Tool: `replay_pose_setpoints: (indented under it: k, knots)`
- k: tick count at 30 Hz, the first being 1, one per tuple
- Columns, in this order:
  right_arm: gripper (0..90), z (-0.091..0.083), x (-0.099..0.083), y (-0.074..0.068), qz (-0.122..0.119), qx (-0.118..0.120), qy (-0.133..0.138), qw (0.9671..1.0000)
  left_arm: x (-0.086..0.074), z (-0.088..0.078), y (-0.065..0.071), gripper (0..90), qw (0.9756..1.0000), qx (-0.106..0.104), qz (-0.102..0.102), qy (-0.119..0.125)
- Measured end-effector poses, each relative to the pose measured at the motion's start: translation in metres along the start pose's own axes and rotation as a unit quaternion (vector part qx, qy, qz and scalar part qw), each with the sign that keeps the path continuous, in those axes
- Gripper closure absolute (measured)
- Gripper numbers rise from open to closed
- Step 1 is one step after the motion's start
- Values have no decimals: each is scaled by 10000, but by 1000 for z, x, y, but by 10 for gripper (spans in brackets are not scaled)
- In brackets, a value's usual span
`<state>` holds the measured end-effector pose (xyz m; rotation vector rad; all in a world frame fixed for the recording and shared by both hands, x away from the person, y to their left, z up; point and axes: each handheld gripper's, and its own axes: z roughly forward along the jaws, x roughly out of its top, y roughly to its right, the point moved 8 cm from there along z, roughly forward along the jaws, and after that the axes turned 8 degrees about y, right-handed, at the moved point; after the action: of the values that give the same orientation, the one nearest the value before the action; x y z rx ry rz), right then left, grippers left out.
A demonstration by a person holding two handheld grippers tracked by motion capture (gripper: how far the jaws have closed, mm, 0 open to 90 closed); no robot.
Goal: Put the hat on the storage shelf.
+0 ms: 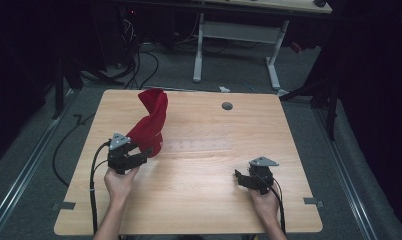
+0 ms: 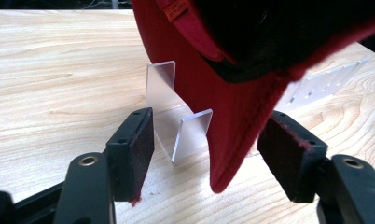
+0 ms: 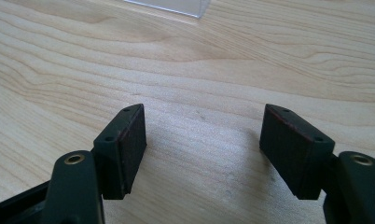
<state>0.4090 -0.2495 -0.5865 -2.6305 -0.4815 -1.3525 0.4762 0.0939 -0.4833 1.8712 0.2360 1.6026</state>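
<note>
A red cap (image 1: 150,125) stands propped on a clear plastic stand (image 2: 176,116) toward the left side of the surface (image 1: 204,200), nearer the far edge than the near one. In the left gripper view its brim (image 2: 232,135) hangs down between the jaws of the left gripper (image 2: 206,154), which stand apart; neither pad (image 2: 141,149) presses on the brim, so the cap is not gripped and rests on the stand alone. The right gripper (image 3: 202,149) sits near the right near corner, well apart from the cap, its jaws spread over bare wood with nothing between them.

The cap will likely handle as a light thing of two natures. The crown is soft cloth that folds and sags under a pinch, so a hold there would probably let it twist or slide. The brim is stiffer and flat, with a cloth face that should not slip against the felted pads, and it makes the better place to take hold: across its thickness, back from the edge. The stand looks light and thin as well, and a sideways tug on the cap could tip it or drag it along the surface, so a lift straight up off it seems safest.
</note>
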Motion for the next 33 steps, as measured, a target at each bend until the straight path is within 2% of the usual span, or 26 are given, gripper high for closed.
replay_pose_setpoints:
  k: [5,11,14,25,33]
  knots:
    - [318,0,0,0,-1,-1,2,10000,0,-7,0,357,10000,9,61,-29]
    - [318,0,0,0,4,-6,-2,10000,5,-14,0,357,10000,36,-72,14]
    - [318,0,0,0,6,-1,-2,10000,8,-19,1,357,10000,11,-43,50]
    - [317,0,0,0,3,-1,-1,10000,20,-30,5,353,9997,-50,-177,173]
    - [316,0,0,0,3,0,-1,10000,23,-41,9,346,9997,-110,-131,145]
